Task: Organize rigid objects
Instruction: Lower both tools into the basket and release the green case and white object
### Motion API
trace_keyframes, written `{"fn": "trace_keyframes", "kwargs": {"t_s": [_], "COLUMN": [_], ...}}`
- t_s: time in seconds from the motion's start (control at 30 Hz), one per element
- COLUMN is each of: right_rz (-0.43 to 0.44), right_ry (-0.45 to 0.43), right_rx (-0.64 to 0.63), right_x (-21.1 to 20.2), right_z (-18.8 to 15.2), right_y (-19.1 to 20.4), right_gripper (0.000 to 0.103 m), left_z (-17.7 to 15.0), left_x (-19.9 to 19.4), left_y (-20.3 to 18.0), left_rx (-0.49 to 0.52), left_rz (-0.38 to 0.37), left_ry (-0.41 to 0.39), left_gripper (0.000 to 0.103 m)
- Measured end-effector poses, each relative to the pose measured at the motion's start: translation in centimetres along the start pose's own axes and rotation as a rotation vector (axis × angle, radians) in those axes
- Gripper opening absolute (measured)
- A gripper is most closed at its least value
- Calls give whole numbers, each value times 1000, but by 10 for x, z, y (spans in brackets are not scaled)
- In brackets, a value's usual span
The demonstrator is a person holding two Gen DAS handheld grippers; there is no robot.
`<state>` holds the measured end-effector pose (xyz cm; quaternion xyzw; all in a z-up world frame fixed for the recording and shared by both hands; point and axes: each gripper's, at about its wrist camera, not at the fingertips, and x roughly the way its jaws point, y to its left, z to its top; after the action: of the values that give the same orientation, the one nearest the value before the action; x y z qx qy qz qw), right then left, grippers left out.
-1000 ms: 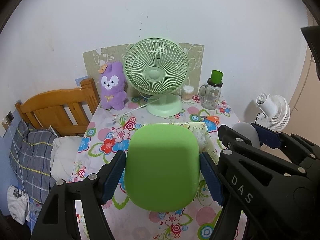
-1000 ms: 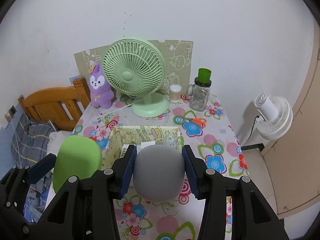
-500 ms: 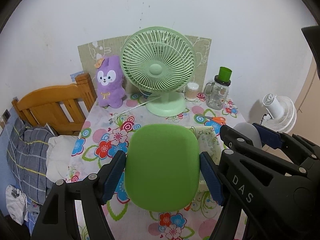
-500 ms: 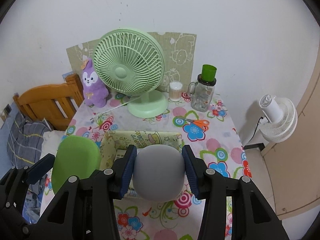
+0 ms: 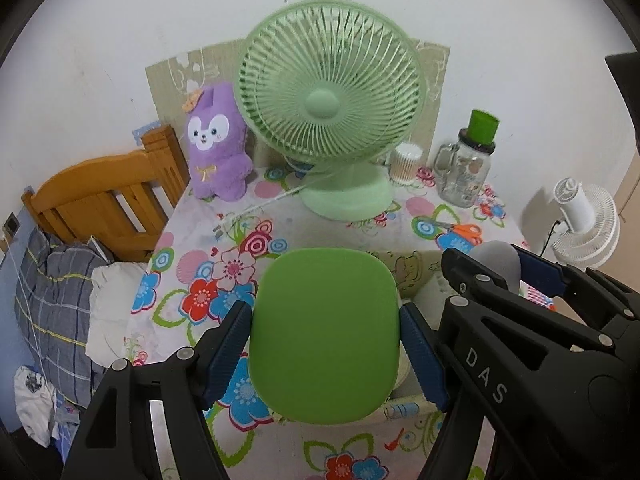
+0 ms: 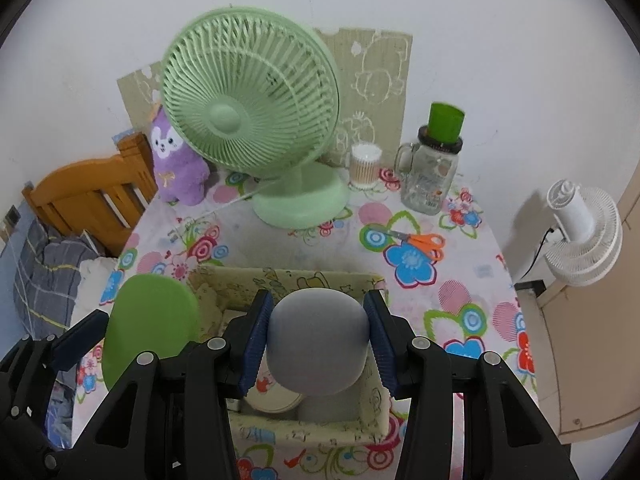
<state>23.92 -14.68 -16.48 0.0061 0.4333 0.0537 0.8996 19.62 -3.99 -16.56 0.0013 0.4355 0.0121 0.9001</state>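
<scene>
- The left tool (image 5: 325, 344), a black two-finger clamp with ribbed blue pads, is closed on a smooth, rounded-square green plastic object (image 5: 324, 334); each pad presses a side of it, at 9 and 3 o'clock.
- The right tool (image 6: 318, 344), of the same build, is closed at its narrowest on a smooth, rounded grey object (image 6: 318, 340), gripped likewise at 9 and 3 o'clock.
- Both held objects are in the air above the desk with the flowered cloth (image 6: 460, 292); neither touches any surface.
- In the right wrist view, a shallow open box with a cream cartoon print (image 6: 304, 280) lies directly beneath the grey object. The box already holds a round cream item (image 6: 276, 400), a grey cylindrical piece and other items too hidden to name.
- In the left wrist view, the green object hangs over the 9 o'clock end of the same box, partly above bare cloth.
- Progress, as a judgement: some items are stowed; both held objects are not yet deposited. The orange-handled scissors (image 6: 420, 240) lie loose on the desk at 1 o'clock from the box and may also need stowing.
- Remaining, as a judgement: lower each object into free space in the box, then release.
</scene>
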Motion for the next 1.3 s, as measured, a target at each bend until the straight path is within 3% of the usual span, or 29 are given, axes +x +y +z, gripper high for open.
{"fn": "trace_keyframes", "kwargs": {"t_s": [0.3, 0.43, 0.83, 1.3], "right_rz": [-17, -19, -80, -136], "right_ry": [45, 49, 46, 98], "right_rx": [20, 50, 87, 130], "right_x": [34, 36, 36, 48], "right_z": [-5, -7, -10, -22], "right_y": [-4, -11, -32, -57], "right_gripper": [52, 70, 87, 88], "left_z": [-3, -2, 1, -5], "left_x": [30, 33, 45, 81], "left_y": [-1, -4, -20, -36], "left_rx": [9, 17, 33, 24], "left_rz": [-21, -30, -75, -87], "left_ry": [38, 37, 42, 106], "left_gripper": [77, 77, 77, 77]}}
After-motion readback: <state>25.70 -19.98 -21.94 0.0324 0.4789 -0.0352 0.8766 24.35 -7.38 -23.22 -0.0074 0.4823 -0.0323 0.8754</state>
